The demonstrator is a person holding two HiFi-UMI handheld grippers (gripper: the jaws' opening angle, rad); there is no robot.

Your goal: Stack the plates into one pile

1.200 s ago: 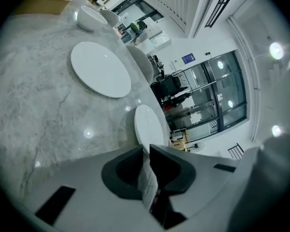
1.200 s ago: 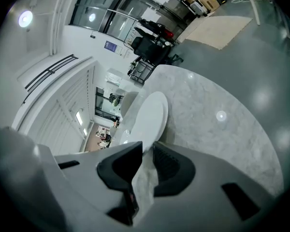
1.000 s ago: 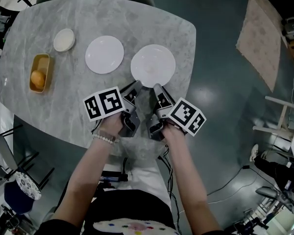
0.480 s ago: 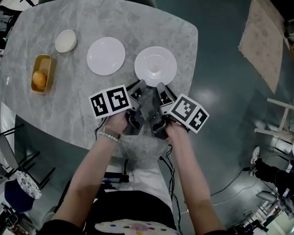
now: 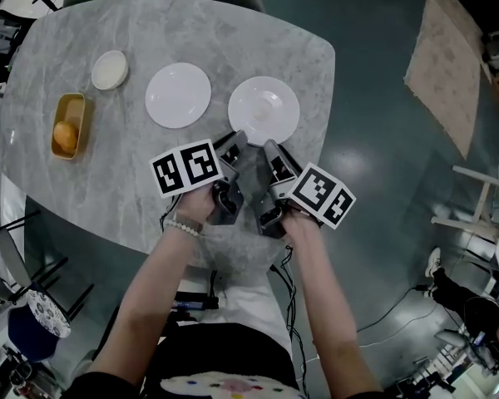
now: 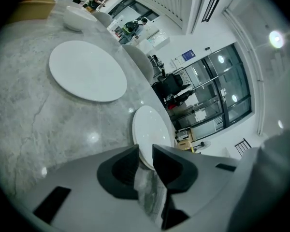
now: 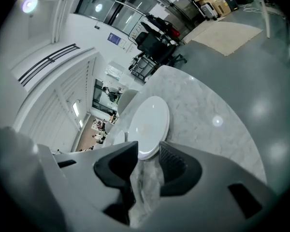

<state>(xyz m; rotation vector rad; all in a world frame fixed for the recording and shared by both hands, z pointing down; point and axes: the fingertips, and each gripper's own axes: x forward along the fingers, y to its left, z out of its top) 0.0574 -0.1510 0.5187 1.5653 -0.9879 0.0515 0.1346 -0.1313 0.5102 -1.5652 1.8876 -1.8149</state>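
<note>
Grey marble table carries 2 white plates, side by side but apart; L plate lies flat mid-table; R plate lies flat nearer the table's R edge; both grippers sit close together at the R plate's near rim. left gripper: jaws have just been opening, gap narrow, pads not pressing, plate rim just beyond the tips; right gripper: jaws also just been opening, gap wider, rim at the tips, no grip; small white bowl and yellow tray w/ an orange lie further L.
</note>
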